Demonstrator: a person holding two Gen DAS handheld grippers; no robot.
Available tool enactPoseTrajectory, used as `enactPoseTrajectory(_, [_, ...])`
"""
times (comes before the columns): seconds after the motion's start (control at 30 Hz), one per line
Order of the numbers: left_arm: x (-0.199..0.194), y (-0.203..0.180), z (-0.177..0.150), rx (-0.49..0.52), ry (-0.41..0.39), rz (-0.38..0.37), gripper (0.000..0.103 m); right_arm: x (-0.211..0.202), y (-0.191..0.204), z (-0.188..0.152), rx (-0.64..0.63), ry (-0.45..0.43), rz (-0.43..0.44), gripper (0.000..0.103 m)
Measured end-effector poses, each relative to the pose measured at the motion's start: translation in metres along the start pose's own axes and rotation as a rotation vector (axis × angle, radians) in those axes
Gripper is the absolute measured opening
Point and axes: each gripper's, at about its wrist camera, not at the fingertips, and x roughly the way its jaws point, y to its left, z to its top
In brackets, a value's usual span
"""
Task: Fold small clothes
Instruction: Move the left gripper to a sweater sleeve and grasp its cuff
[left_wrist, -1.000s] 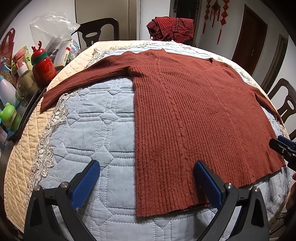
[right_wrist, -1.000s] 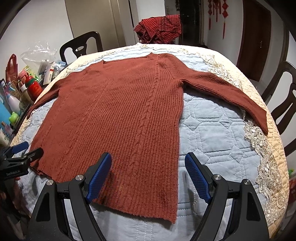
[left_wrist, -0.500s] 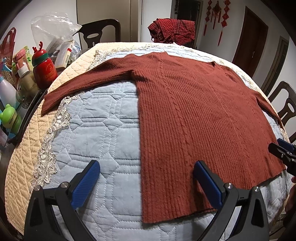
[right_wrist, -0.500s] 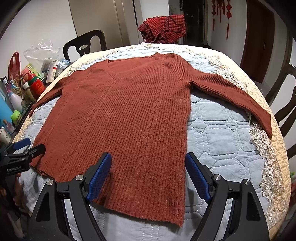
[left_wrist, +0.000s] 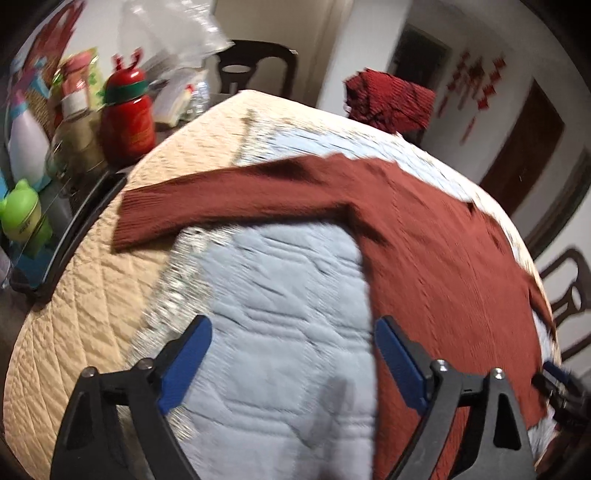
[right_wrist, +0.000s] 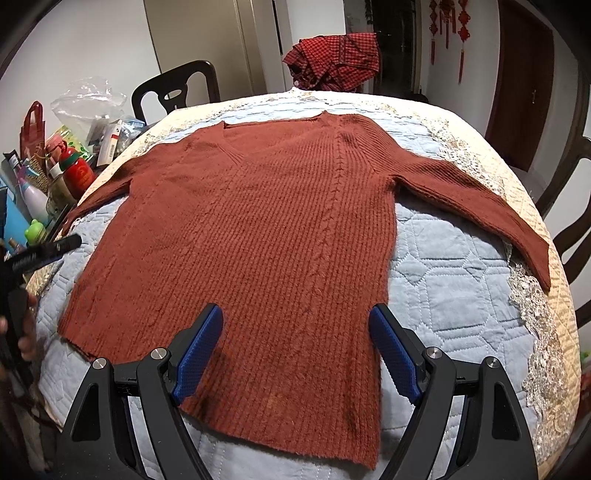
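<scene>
A rust-red knit sweater (right_wrist: 266, 236) lies flat, sleeves spread, on a quilted blue and cream tablecloth (right_wrist: 458, 280). My right gripper (right_wrist: 295, 347) is open and empty, just above the sweater's hem near its right side. My left gripper (left_wrist: 291, 358) is open and empty over bare blue quilt, left of the sweater's body (left_wrist: 443, 258); the left sleeve (left_wrist: 207, 199) stretches ahead of it. The left wrist view is blurred. The left gripper also shows at the left edge of the right wrist view (right_wrist: 40, 254).
Bottles, a red reindeer flask (left_wrist: 127, 114) and plastic bags crowd a tray at the table's left edge. A red checked garment (right_wrist: 336, 61) hangs on a far chair. Dark chairs (right_wrist: 572, 206) ring the table.
My left gripper has swung left, off the sweater's hem and toward the left sleeve. My right gripper has shifted slightly forward and left along the hem.
</scene>
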Motion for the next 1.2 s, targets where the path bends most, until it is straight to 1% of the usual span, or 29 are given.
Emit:
enactPoseTrajectory(0.2, [0.005, 0.04, 0.018, -0.152, -0.031, -0.035, 0.088, 0.007, 0.001, 0.005, 0.001, 0.01, 0.009, 0.082])
enactPoseTrajectory(0.37, [0.018, 0.062, 0.032, -0.238, -0.03, -0.02, 0.088, 0.014, 0.004, 0.01, -0.007, 0.019, 0.019, 0.082])
enactPoseTrajectory(0.53, [0.031, 0.076, 0.04, -0.29, -0.015, -0.008, 0.087, 0.018, 0.004, 0.012, -0.005, 0.026, 0.024, 0.082])
enactPoseTrajectory(0.77, [0.039, 0.081, 0.055, -0.31, -0.031, 0.002, 0.087, 0.023, 0.0, 0.017, 0.006, 0.033, 0.017, 0.082])
enactPoseTrajectory(0.83, [0.042, 0.082, 0.059, -0.313, -0.036, 0.018, 0.082, 0.024, 0.0, 0.018, 0.007, 0.036, 0.017, 0.082])
enactPoseTrajectory(0.87, [0.044, 0.083, 0.061, -0.314, -0.036, 0.034, 0.076, 0.025, 0.0, 0.019, 0.006, 0.036, 0.017, 0.082])
enactPoseTrajectory(0.93, [0.045, 0.085, 0.063, -0.321, -0.046, 0.044, 0.074, 0.027, 0.001, 0.021, 0.004, 0.039, 0.017, 0.082])
enactPoseTrajectory(1.0, [0.047, 0.085, 0.065, -0.315, -0.052, 0.069, 0.061, 0.03, 0.002, 0.022, 0.004, 0.041, 0.018, 0.082])
enactPoseTrajectory(1.03, [0.048, 0.085, 0.067, -0.306, -0.054, 0.093, 0.057, 0.031, 0.003, 0.023, 0.004, 0.041, 0.02, 0.082])
enactPoseTrajectory(1.1, [0.051, 0.086, 0.07, -0.3, -0.054, 0.113, 0.032, 0.034, 0.002, 0.024, 0.005, 0.044, 0.021, 0.082])
enactPoseTrajectory(1.13, [0.052, 0.087, 0.072, -0.3, -0.051, 0.123, 0.027, 0.034, 0.003, 0.024, 0.005, 0.044, 0.022, 0.082])
enactPoseTrajectory(1.17, [0.052, 0.087, 0.074, -0.298, -0.054, 0.126, 0.018, 0.035, 0.003, 0.025, 0.006, 0.043, 0.023, 0.082])
enactPoseTrajectory(1.2, [0.051, 0.086, 0.077, -0.293, -0.058, 0.123, 0.014, 0.036, 0.002, 0.025, 0.007, 0.042, 0.025, 0.082])
